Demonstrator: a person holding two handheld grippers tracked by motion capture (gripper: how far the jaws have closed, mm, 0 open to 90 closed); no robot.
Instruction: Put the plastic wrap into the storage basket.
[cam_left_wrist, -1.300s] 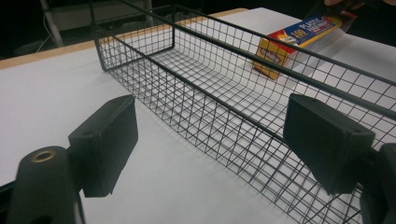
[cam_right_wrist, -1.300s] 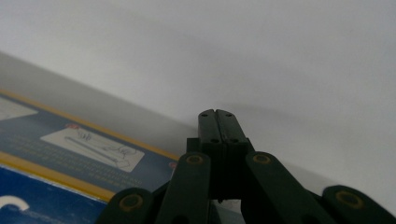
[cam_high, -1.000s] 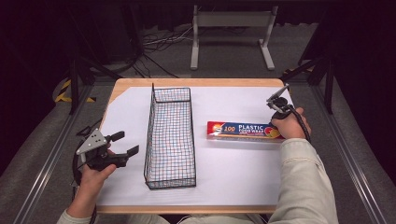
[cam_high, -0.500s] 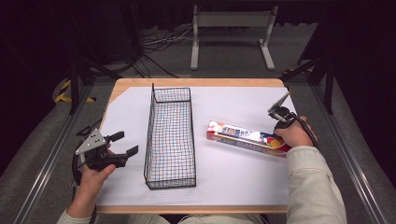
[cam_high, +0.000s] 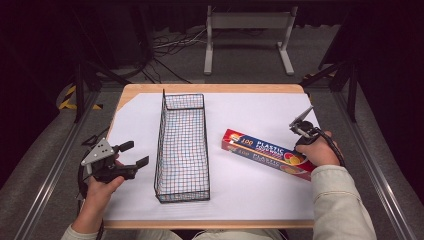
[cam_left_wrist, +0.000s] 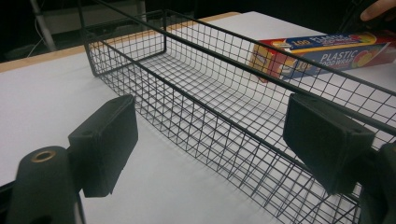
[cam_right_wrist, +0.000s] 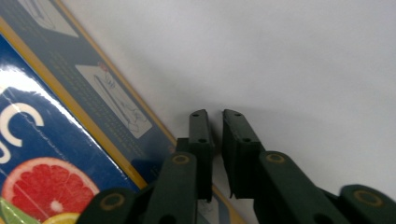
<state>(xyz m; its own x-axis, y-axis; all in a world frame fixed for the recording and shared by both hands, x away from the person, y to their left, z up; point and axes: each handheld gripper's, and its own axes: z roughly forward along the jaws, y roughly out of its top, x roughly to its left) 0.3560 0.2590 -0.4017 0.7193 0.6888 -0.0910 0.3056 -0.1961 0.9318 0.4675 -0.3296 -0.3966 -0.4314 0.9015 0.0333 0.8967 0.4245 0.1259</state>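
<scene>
A long red and blue plastic wrap box (cam_high: 265, 152) lies slantwise on the white table cover, right of a black wire basket (cam_high: 160, 145). My right gripper (cam_high: 301, 127) points down at the box's right end, under a hand. In the right gripper view its jaws (cam_right_wrist: 217, 114) stand a narrow slit apart over the bare cover just beside the box's edge (cam_right_wrist: 56, 140); they have just been opening, with nothing between them. My left gripper (cam_high: 136, 153) is held wide open left of the basket, aimed at its side wall (cam_left_wrist: 210, 93), empty. Beyond the wall I see the box (cam_left_wrist: 327, 53).
The wooden table edge (cam_high: 210, 88) runs along the back. A white metal stand (cam_high: 247, 35) and cables lie on the floor behind. White cover stretches between the basket and the box and left of the basket.
The box has swung from lying level to a slant, its right end nearer the front. My right hand has moved toward the front right with it. The left gripper has stayed put.
</scene>
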